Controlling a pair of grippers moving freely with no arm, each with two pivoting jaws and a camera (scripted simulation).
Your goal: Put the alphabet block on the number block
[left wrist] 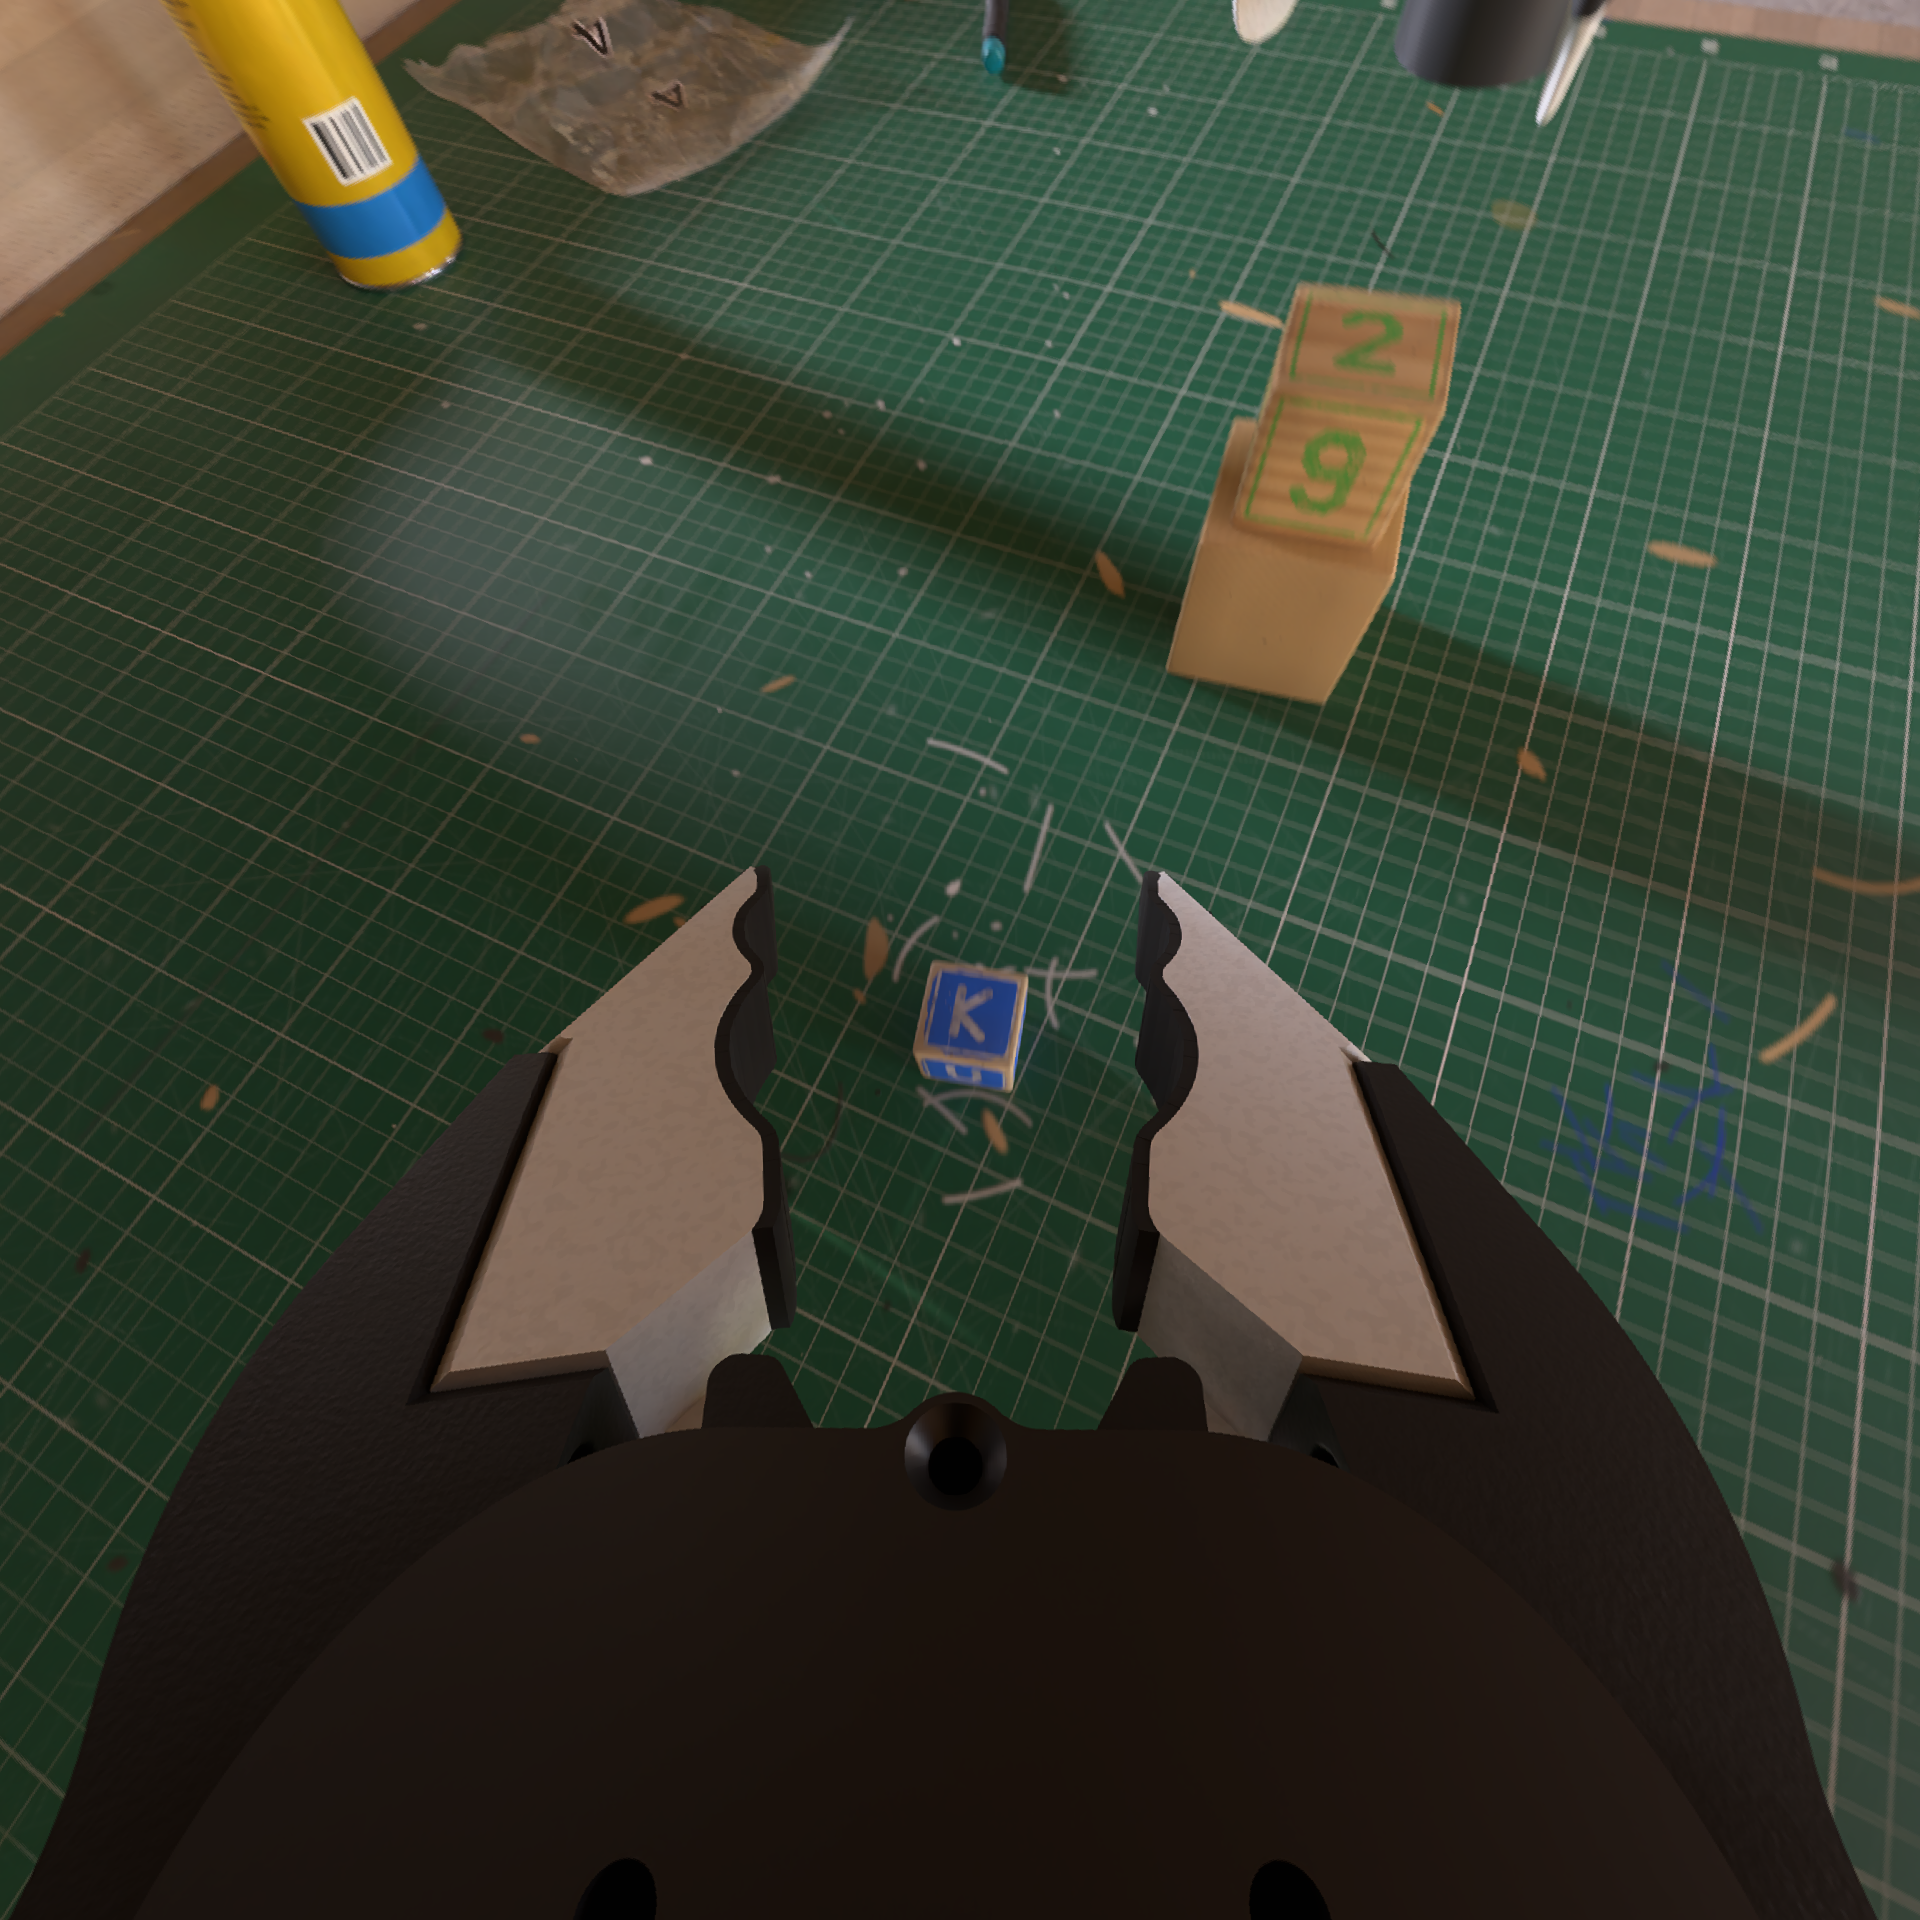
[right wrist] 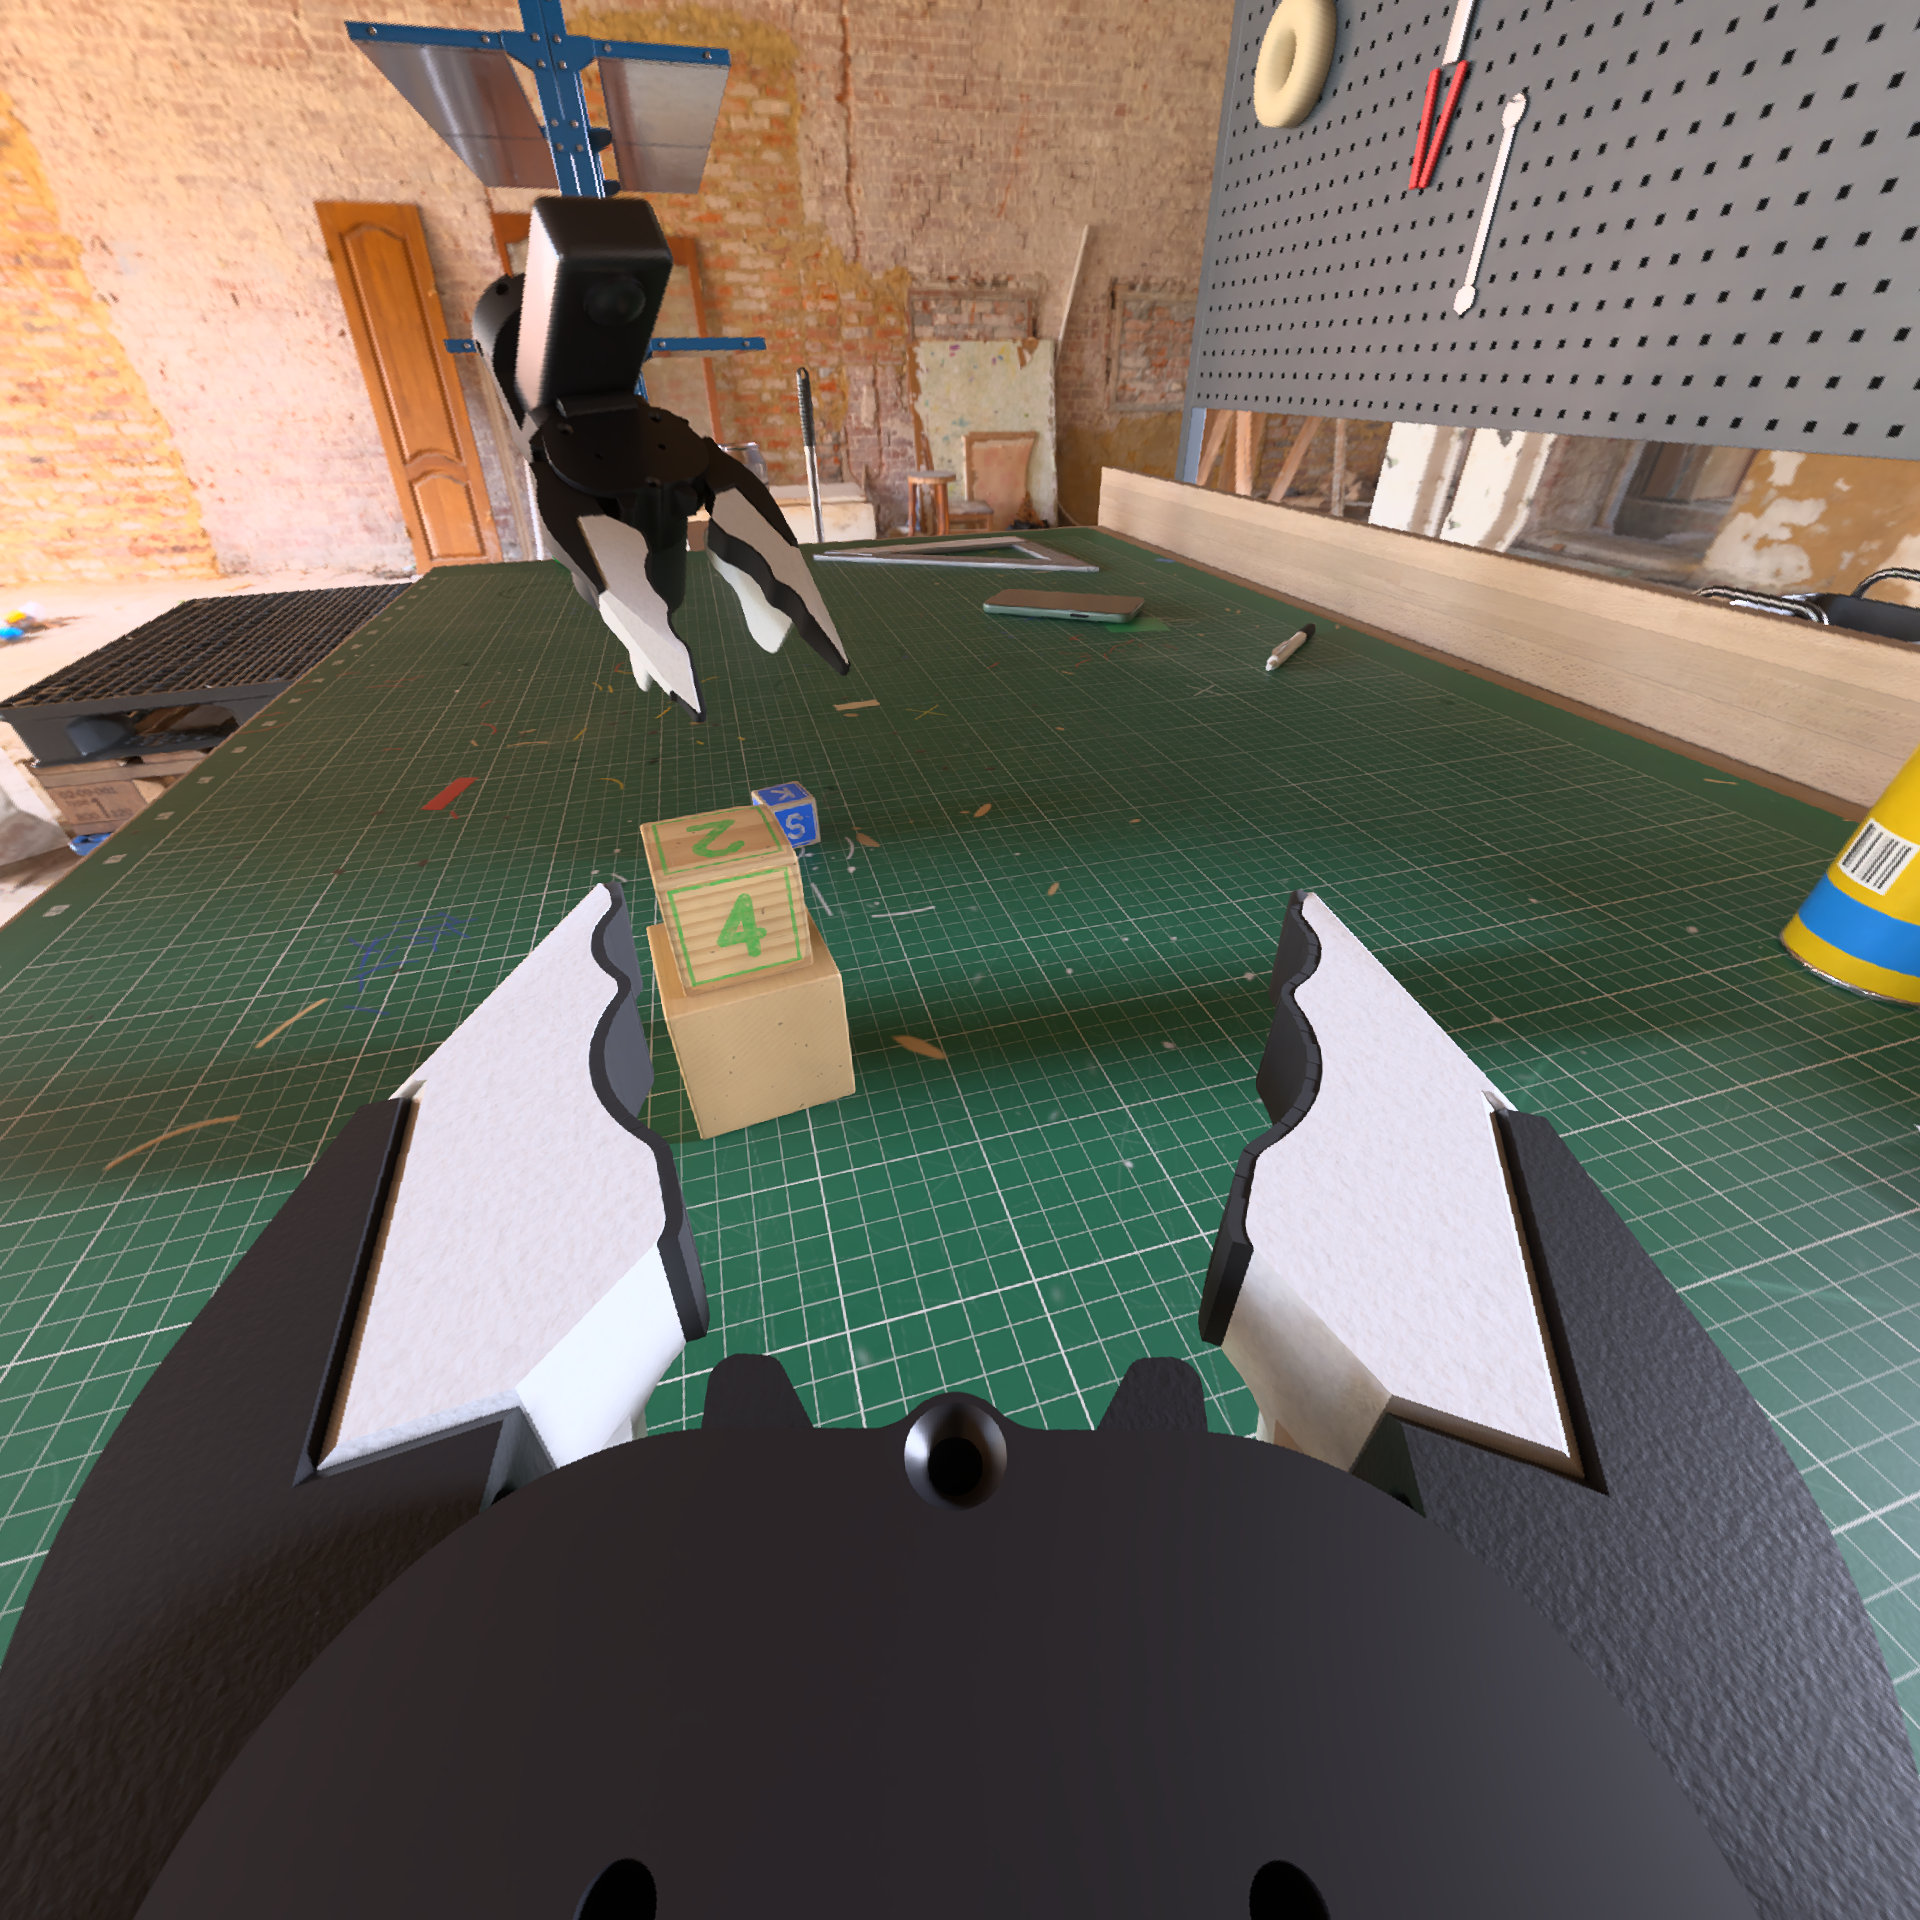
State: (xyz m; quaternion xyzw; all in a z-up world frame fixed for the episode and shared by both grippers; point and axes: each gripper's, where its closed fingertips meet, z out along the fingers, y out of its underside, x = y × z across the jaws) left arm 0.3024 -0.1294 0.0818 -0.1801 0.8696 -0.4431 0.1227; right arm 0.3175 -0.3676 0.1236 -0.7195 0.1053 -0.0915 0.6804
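Alphabet block (left wrist: 970, 1023) sits free below the spread left tool (left wrist: 954, 883); right tool (right wrist: 951, 904) gapes before the number block (right wrist: 738, 904).

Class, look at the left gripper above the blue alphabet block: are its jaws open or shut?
Open. The left gripper shows a wide gap between its fingers, with the alphabet block lying untouched on the green mat below.

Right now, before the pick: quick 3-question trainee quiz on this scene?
1. True or false: the left tongs are shut on the alphabet block.
2. What does the number block rest on? A) the green mat B) a plain wooden block C) the yellow can
3. Fill in: the alphabet block's colour is ____.

Key: 1 false, they are open above it. 2 B. 3 blue.
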